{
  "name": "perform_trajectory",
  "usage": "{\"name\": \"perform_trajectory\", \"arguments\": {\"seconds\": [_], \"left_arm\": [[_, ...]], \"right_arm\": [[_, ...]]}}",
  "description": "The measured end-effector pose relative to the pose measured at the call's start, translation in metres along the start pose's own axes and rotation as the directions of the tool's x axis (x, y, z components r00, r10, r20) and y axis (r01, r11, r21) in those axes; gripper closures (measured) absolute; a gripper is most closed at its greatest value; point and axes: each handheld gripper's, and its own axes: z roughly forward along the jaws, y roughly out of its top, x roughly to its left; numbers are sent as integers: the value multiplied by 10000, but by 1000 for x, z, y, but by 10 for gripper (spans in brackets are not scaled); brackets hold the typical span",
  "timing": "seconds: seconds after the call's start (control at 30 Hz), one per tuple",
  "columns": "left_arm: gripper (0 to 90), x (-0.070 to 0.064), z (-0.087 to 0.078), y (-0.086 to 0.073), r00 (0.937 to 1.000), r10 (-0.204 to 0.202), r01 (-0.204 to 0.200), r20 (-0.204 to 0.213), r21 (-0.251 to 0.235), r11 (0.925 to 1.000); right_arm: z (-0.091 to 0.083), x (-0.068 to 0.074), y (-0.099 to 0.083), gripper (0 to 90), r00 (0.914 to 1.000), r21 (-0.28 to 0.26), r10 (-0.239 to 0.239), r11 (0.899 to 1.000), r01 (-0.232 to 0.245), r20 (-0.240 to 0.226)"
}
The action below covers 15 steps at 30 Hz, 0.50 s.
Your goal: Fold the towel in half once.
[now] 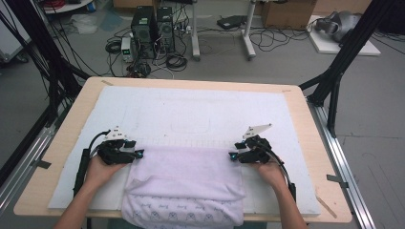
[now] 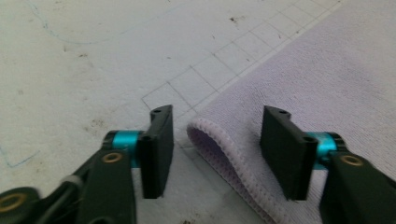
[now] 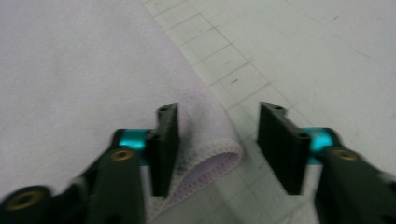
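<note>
Gaping wide, both jaw pairs, left gripper [image 1: 139, 153] and right gripper [image 1: 231, 156] alike, grasping nothing. Straddling a far corner of the towel [image 1: 184, 183] apiece, hem loop between the jaws, apparently untouched. Folded, pale lilac terry, long axis running from one gripper to the other, printed underside draping off the near table [image 1: 305, 109] edge. Gridded white mat [image 1: 191, 109] ahead of the jaws.

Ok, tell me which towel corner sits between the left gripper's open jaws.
The far left corner of the lilac towel, its rounded fold lying between the left gripper jaws; the right gripper straddles the far right corner.
</note>
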Motion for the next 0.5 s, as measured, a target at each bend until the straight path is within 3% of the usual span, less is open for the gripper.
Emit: {"name": "perform_trajectory", "arguments": {"seconds": [0.03,0.1,0.2,0.27,0.33,0.5], "left_arm": [[650,-1,0,0,10000,28,-28,-13,8,10000],[759,-2,0,1,9996,184,-185,206,56,9998],[824,-6,0,5,9984,560,-560,-18,129,9983],[839,-5,-1,11,9966,749,-740,-334,277,9969],[844,-4,-2,22,9944,892,-889,-562,67,9960],[847,14,3,71,9853,998,-1041,-1386,-243,9943]], "right_arm": [[1,1,0,674,9997,15,9,10000,-9,-260],[1,3,2,821,9977,87,-180,9998,186,-650],[1,4,5,855,9977,230,-215,9995,230,-638],[-1,2,8,861,9985,128,-303,9994,309,-455],[-5,-3,16,863,9994,81,-275,9996,277,-210],[-15,-25,51,864,9978,-78,-268,9996,273,608]]}}
